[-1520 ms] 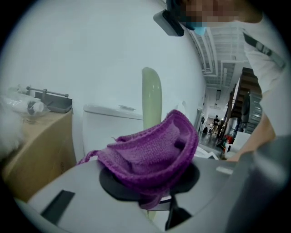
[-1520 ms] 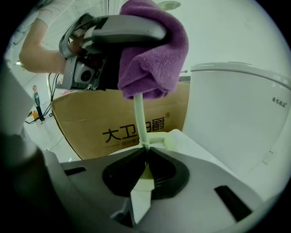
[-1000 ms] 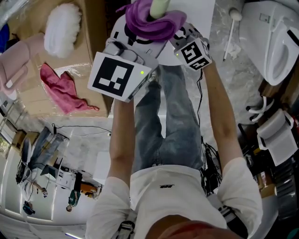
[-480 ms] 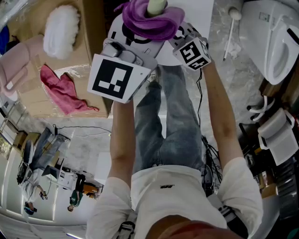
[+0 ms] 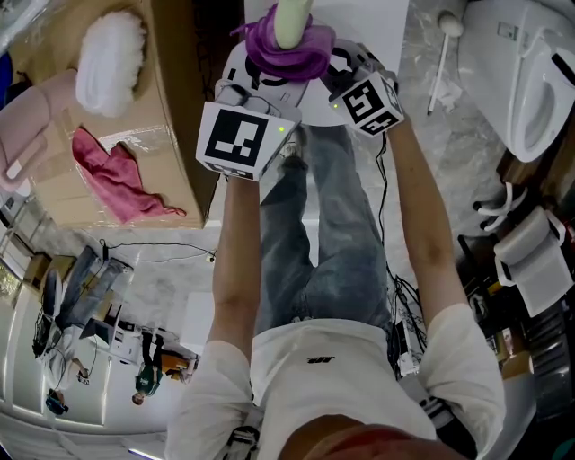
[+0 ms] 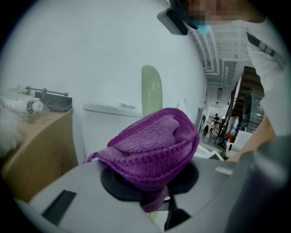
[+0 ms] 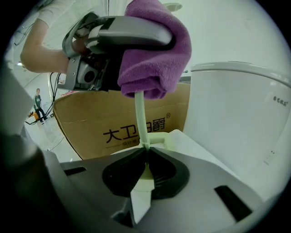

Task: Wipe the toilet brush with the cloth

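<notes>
Toilet brush (image 7: pixel 140 113) is held by its handle in the closed right gripper (image 7: pixel 146 154), while the purple cloth (image 6: pixel 152 150) round it is squeezed by the left gripper (image 6: pixel 159 195), just tightened and drawn lower, so wiping is judged under way.

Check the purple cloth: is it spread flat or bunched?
Bunched: the purple cloth is wadded around the pale green brush handle, not laid flat.

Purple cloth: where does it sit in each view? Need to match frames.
Head view: top centre, purple cloth bunched round the pale green handle.
Left gripper view: centre, cloth in front of the handle.
Right gripper view: top centre, cloth wrapped over the handle.
Shared landmark: the pale green handle.
</notes>
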### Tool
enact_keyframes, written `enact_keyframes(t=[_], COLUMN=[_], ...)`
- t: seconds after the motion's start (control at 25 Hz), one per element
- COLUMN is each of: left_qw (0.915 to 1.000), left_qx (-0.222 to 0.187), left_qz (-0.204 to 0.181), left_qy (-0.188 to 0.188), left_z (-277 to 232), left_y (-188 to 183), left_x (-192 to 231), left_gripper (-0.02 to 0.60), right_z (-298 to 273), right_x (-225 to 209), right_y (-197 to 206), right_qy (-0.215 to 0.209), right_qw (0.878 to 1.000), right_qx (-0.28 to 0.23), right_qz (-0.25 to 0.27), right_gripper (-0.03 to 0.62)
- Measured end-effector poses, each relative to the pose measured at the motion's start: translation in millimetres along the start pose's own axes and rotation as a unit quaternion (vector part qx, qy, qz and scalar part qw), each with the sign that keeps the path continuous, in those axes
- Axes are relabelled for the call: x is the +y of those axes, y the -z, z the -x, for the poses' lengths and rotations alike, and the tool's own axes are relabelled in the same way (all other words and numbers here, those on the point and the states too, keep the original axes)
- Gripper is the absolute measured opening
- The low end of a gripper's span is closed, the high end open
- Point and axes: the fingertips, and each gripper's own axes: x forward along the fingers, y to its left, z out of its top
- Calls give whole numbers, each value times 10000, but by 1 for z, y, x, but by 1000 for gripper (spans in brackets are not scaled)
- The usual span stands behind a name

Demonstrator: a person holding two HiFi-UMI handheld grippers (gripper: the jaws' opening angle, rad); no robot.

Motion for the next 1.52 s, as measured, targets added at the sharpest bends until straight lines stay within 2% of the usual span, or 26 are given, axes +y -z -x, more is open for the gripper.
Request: enact_keyframes(t=[0.72, 0.96, 1.28, 1.52], left_qw=[9979, 9976, 9951, 9962], left_qx=[641, 678, 991, 866], left_qz=[107, 162, -17, -35], left_qy=[-20, -60, -59, -9], left_z=[-35, -37, -33, -22], left_y=[97, 101, 96, 73], left_x=[12, 14, 11, 9], left_gripper=[115, 115, 115, 117], right_z=[0, -1, 1, -1], right_x=[0, 1, 0, 0], right_y=[1, 1, 0, -1], right_qy=[-25, -38, -64, -71], right_qw=[10000, 10000, 9999, 10000], right_qx=[-78, -66, -73, -55], right_qz=[28, 48, 59, 33], right_gripper=[21, 21, 21, 21])
